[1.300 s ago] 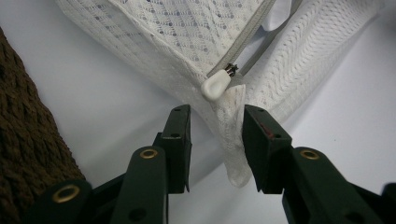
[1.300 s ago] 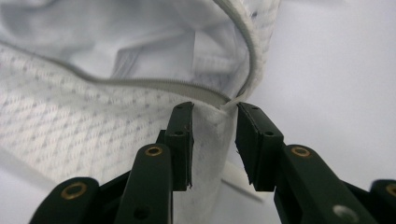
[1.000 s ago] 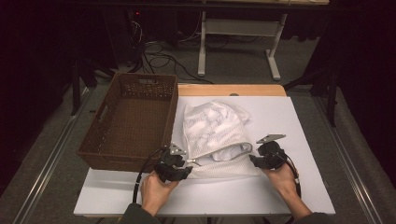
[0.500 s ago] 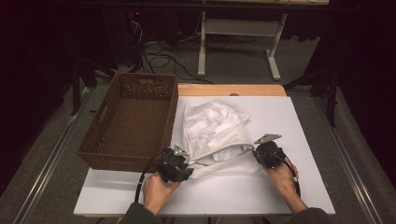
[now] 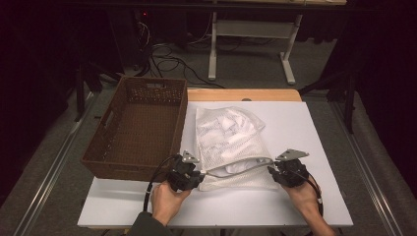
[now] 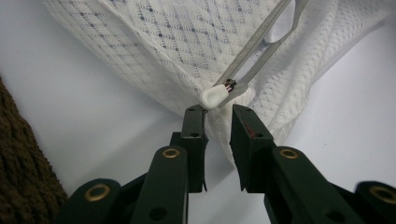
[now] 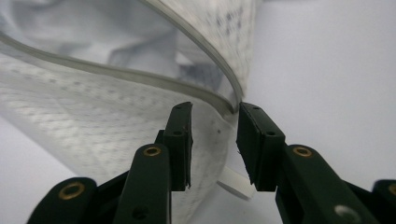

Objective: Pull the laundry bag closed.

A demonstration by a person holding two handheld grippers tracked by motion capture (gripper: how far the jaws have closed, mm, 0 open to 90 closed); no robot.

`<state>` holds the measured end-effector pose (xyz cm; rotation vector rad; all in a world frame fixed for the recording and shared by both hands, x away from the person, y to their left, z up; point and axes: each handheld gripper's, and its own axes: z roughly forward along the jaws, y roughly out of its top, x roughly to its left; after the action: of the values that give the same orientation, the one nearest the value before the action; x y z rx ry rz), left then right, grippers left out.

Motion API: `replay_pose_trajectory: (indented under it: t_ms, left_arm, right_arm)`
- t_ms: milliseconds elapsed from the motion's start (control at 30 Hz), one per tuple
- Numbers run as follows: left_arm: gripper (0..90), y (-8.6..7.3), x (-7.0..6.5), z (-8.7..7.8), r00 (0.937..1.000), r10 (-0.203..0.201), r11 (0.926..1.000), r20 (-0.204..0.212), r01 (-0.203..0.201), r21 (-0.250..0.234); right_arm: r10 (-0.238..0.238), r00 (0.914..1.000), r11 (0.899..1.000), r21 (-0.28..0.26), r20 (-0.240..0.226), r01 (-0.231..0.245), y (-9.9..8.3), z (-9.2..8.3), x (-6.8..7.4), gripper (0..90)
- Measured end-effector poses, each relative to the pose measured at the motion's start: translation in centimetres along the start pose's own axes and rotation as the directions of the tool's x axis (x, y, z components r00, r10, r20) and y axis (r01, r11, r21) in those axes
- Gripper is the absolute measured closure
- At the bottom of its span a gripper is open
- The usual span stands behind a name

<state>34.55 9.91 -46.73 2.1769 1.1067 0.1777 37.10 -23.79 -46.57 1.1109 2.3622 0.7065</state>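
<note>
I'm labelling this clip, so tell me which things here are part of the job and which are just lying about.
In the job:
- white mesh laundry bag with its zipper pull
- left gripper at one near corner
- right gripper at the other
- brown wicker basket, empty, probably where the bag goes

Lying about:
- table
- cables and white stand on the floor

Both hands come in from the near edge, each gripping a tool. Left tool (image 5: pixel 201 173) jaws just closed further, narrow gap left. Right tool (image 5: pixel 270 171) jaws just opened, standing a bit wider apart.
</note>
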Motion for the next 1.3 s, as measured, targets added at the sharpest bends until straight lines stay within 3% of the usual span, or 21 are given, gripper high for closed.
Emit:
replay_pose_trajectory:
  t_ms: [100, 167, 233, 433, 533, 767, 867, 1033, 1133, 1300]
  left_arm:
    - [74.3, 0.0, 0.0, -0.1, 1.0000, 0.004, 1.0000, 0.001, -0.004, -0.006]
    - [72.6, 0.1, -0.1, 0.1, 1.0000, 0.006, 0.9999, 0.000, -0.006, -0.013]
    - [72.1, 0.2, -0.3, 0.2, 1.0000, 0.007, 0.9998, -0.002, -0.007, -0.018]
    - [73.1, 0.5, -1.1, 0.3, 0.9993, 0.037, 0.9986, 0.011, -0.036, -0.039]
    - [72.4, 0.8, -1.7, 0.2, 0.9972, 0.072, 0.9967, 0.021, -0.071, -0.040]
    - [67.3, 0.7, -2.6, 1.6, 0.9901, 0.125, 0.9915, 0.064, -0.127, 0.028]
    - [66.3, 0.7, -2.2, 0.9, 0.9945, 0.103, 0.9944, 0.018, -0.104, 0.017]
    - [62.6, 0.6, -0.8, 0.2, 0.9983, 0.030, 0.9995, -0.050, -0.029, 0.008]
    - [60.8, 0.4, -0.4, 0.9, 0.9986, 0.016, 0.9997, -0.049, -0.015, 0.021]
    - [61.8, 0.4, 0.4, 1.8, 0.9993, 0.001, 0.9999, -0.038, -0.001, 0.013]
  right_arm:
    - [-0.055, 0.9983, 0.998, -0.030, -0.022, 0.054, 0.9, -1.0, 1.1, 78.0]
    - [-0.082, 0.9947, 0.997, -0.016, -0.062, 0.081, 1.5, -0.8, 1.9, 82.0]
    - [-0.117, 0.9907, 0.993, 0.019, -0.070, 0.119, 1.9, 0.1, 2.7, 82.2]
    - [-0.100, 0.9897, 0.988, 0.107, -0.102, 0.111, 1.5, 3.0, 3.3, 81.7]
    - [-0.098, 0.9901, 0.987, 0.114, -0.101, 0.109, 1.2, 3.5, 3.3, 80.5]
    - [-0.094, 0.9909, 0.987, 0.120, -0.096, 0.106, 1.3, 3.6, 3.2, 77.1]
    - [-0.087, 0.9917, 0.988, 0.116, -0.094, 0.098, 1.3, 3.6, 3.2, 76.5]
    - [-0.105, 0.9896, 0.986, 0.119, -0.099, 0.116, 1.3, 3.4, 3.4, 75.8]
    - [-0.116, 0.9876, 0.984, 0.122, -0.107, 0.128, 1.4, 3.3, 3.6, 75.5]
    - [-0.122, 0.9845, 0.988, 0.081, -0.126, 0.132, 2.0, 2.8, 4.2, 74.2]
